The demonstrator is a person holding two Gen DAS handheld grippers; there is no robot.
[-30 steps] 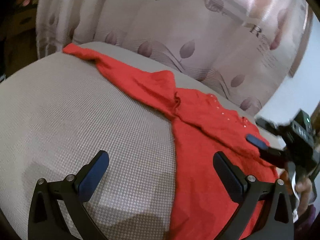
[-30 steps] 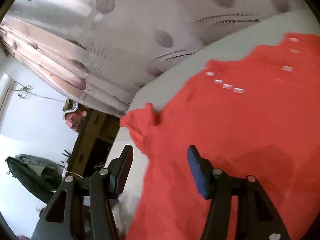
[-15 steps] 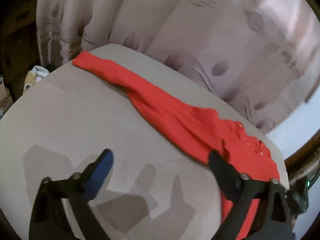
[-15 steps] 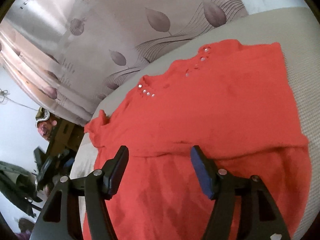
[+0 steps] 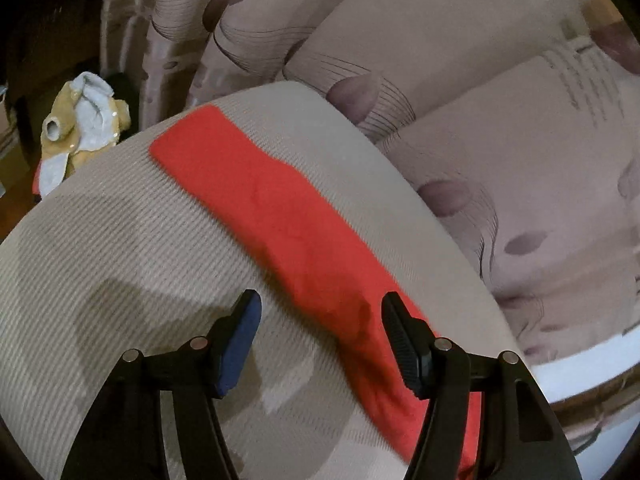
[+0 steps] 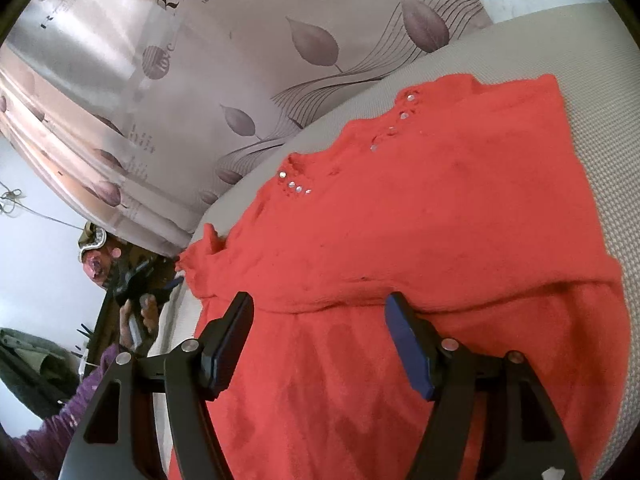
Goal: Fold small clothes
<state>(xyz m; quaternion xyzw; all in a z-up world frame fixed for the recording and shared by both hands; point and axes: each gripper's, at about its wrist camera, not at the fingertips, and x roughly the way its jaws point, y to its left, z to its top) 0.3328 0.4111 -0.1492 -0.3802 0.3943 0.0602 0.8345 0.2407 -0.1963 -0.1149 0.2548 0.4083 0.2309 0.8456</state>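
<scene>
We see red sleeve (image 5: 280,216) flat on beige cushion (image 5: 120,240), long axis running up-left from left gripper (image 5: 320,340); jaws closing, nothing gripped. Right gripper (image 6: 320,336) over red top body (image 6: 440,220), jaws opening, empty. Left nearer sleeve.

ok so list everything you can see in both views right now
red garment: one, red with small shiny studs by the neckline, spread on the cushion, one sleeve stretched out flat
cushion: one, beige woven, under the garment
curtain: one, pinkish grey with leaf print and lettering, behind the cushion
small jacket: one, tan and grey, off the cushion's far left edge
left gripper: one, black with blue pads on its fingers, jaws closing over the sleeve, nothing pinched yet
right gripper: one, black with blue pads, jaws opening above the garment's body, nothing held
hand: one, holding the other gripper at the cushion's edge, purple sleeve below
</scene>
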